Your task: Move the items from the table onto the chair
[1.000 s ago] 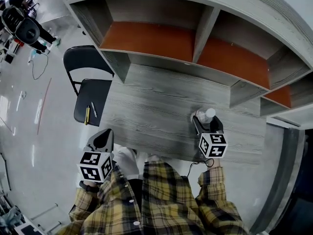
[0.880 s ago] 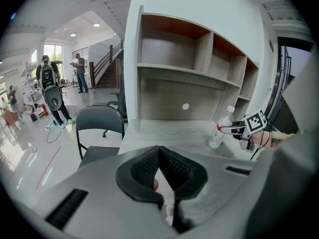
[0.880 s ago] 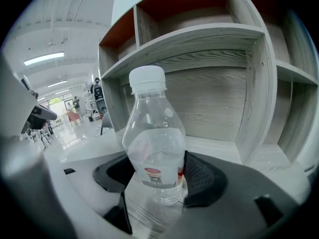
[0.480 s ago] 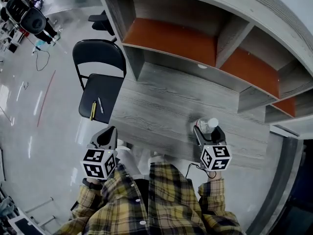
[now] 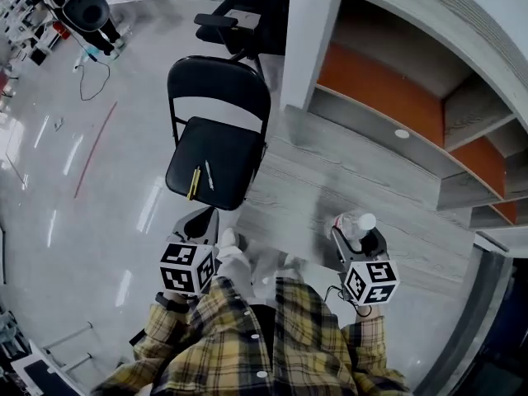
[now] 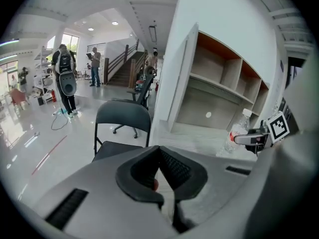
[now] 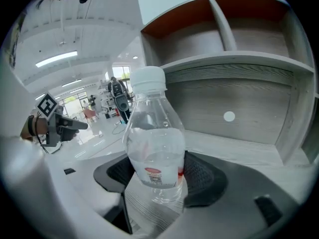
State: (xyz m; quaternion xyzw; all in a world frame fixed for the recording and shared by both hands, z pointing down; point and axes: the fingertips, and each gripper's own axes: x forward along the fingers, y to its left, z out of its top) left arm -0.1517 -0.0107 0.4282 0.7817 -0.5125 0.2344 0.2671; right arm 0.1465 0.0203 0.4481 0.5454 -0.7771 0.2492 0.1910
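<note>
Glossy pale floor (image 5: 82,188) fills the left of the head view, and a grey wood-grain table (image 5: 322,196) with an open shelf unit (image 5: 388,97), backed in orange, fills the right. A black folding chair (image 5: 216,159) stands just beside the table's left end. On its seat a yellow pen (image 5: 194,183) and a pale pen (image 5: 209,175) lie close together, side by side.

A person in a plaid shirt holds both tools low in the view. The right claw (image 5: 356,236) is clamped on a clear plastic bottle (image 5: 353,223) with a white cap and a red label band. In the right gripper view the bottle (image 7: 153,148) stands upright between the two dark ribbed pads, which press against its lower body on either side; a little water sits in it. The bottle is over the table near its front edge, well apart from the chair.

The left claw (image 5: 202,219) is clenched with nothing in it, its jaws meeting tip to tip in the left gripper view. It points toward the chair's seat from just off the table's near left corner.
</note>
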